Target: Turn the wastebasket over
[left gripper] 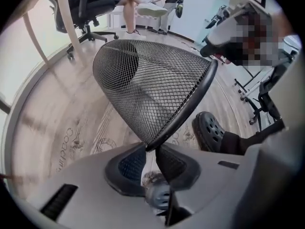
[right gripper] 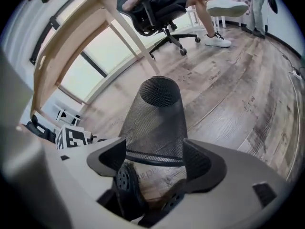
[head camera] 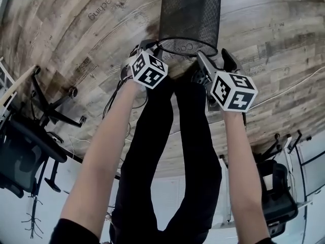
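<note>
The black mesh wastebasket (head camera: 190, 14) is tipped, its open rim (head camera: 187, 48) toward me and its closed base pointing away. My left gripper (head camera: 148, 47) is at the rim's left side. In the left gripper view its jaws (left gripper: 150, 149) are shut on the rim wire of the wastebasket (left gripper: 147, 89). My right gripper (head camera: 216, 60) is at the rim's right side. In the right gripper view its jaws (right gripper: 155, 154) stand wide apart, and the wastebasket's (right gripper: 155, 118) rim crosses between the pads without touching them.
Wooden plank floor all round. My black shoes (left gripper: 209, 130) stand just under the basket. Office chairs sit at left (head camera: 30, 136) and right (head camera: 277, 187). A wooden desk leg (right gripper: 71, 46) and a seated person's chair (right gripper: 157, 8) lie beyond. A cable (head camera: 294, 85) runs across the floor.
</note>
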`<state>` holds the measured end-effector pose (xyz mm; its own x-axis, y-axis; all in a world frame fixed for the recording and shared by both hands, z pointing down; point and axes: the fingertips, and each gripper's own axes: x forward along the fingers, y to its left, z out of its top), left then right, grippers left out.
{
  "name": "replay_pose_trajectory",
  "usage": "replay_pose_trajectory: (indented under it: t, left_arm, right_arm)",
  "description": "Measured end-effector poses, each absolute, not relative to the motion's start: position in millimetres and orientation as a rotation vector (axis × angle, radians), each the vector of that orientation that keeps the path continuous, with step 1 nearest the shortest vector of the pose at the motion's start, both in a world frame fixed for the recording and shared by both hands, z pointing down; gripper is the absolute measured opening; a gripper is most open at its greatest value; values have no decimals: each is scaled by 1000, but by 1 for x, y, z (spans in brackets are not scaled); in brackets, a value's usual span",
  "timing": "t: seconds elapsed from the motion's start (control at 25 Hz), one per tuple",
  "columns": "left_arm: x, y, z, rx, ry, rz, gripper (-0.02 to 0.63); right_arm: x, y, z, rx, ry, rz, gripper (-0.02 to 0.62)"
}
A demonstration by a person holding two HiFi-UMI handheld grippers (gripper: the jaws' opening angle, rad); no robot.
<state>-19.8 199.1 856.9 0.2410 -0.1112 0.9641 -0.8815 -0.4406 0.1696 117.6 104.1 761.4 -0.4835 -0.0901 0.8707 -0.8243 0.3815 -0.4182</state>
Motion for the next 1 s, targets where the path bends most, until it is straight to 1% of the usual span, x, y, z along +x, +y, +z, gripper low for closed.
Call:
replay_pose_trajectory:
  t: [0.2,0.32,0.72,0.8,1.0]
  left_arm:
    - [-14,198,852,1764,-907,1270,75]
    - [-12,197,850,1767,-908,1243,78]
    - [-7,202,840,1682,-819,1094,100]
    - [-15,207,838,1666,-792,1115,89]
    - [-54,200,830,1653,-824,1135,89]
  right_arm:
    - [93,108,770,847,-1699,1194,399]
    - [90,116,781,849,-1619,1200,433]
    - [98,117,795,794,-1655,1226,441]
    - [97,116,797,777,-1655,1232,447]
    - [88,119,799,762,-1642,1200,463]
